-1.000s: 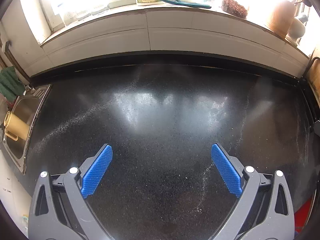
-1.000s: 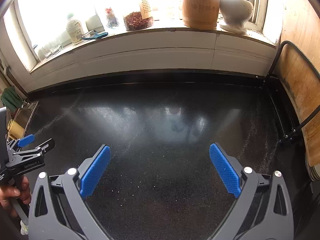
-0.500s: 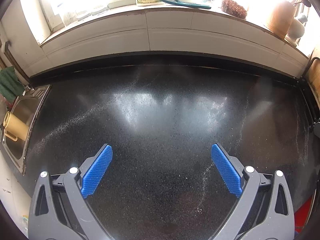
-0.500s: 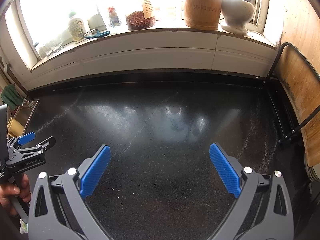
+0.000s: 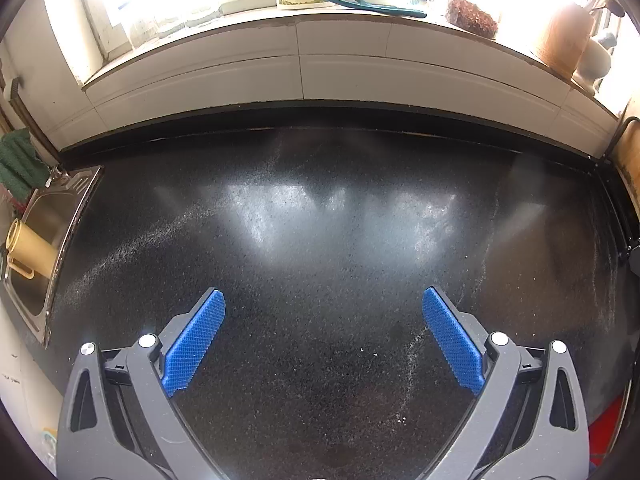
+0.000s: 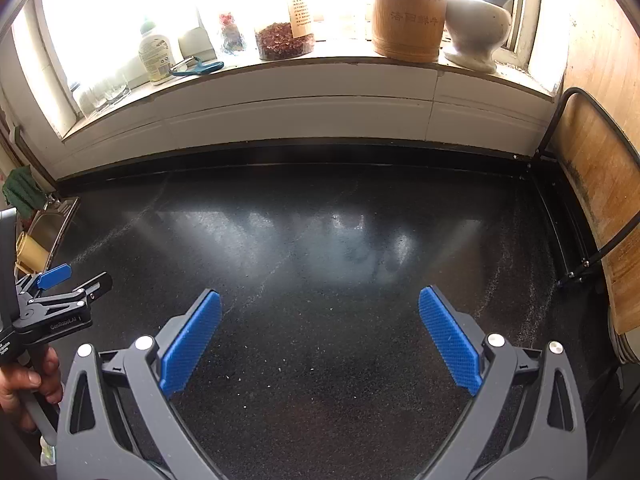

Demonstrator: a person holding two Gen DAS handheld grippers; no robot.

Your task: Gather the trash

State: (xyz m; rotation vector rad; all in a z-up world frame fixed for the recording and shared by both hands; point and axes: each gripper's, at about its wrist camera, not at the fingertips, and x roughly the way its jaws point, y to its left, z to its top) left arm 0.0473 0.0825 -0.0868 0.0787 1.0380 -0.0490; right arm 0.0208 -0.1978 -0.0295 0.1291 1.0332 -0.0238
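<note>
While both claws hover over the black desk (image 5: 320,240), neither one holds anything.
Left claw (image 5: 323,308): blue pads spread wide apart, empty, only bare desk between them.
Right claw (image 6: 320,308): same, pads wide apart, empty.
Left claw, seen from the right wrist: low at the left edge, gripped by a hand (image 6: 28,384).
Trash: no distinct piece visible on the desk in either view; only pale specks and powdery streaks (image 5: 408,364) on the dark surface, densest just inside the left claw's right finger.
Desk: glossy speckled black, window glare across the middle.
Sink (image 5: 48,248): steel, at the desk's left end, with a yellow cup (image 5: 30,250) lying in it.
Green cloth (image 5: 18,162): hanging above the sink.
Cutting board (image 6: 600,200): wooden, upright in a black wire rack at the desk's right end.
Windowsill (image 6: 320,68): behind the desk, carrying a labelled bottle (image 6: 154,54), teal peeler (image 6: 198,68), jar of red flakes (image 6: 284,40), wooden canister (image 6: 408,8), white mortar (image 6: 478,28).
</note>
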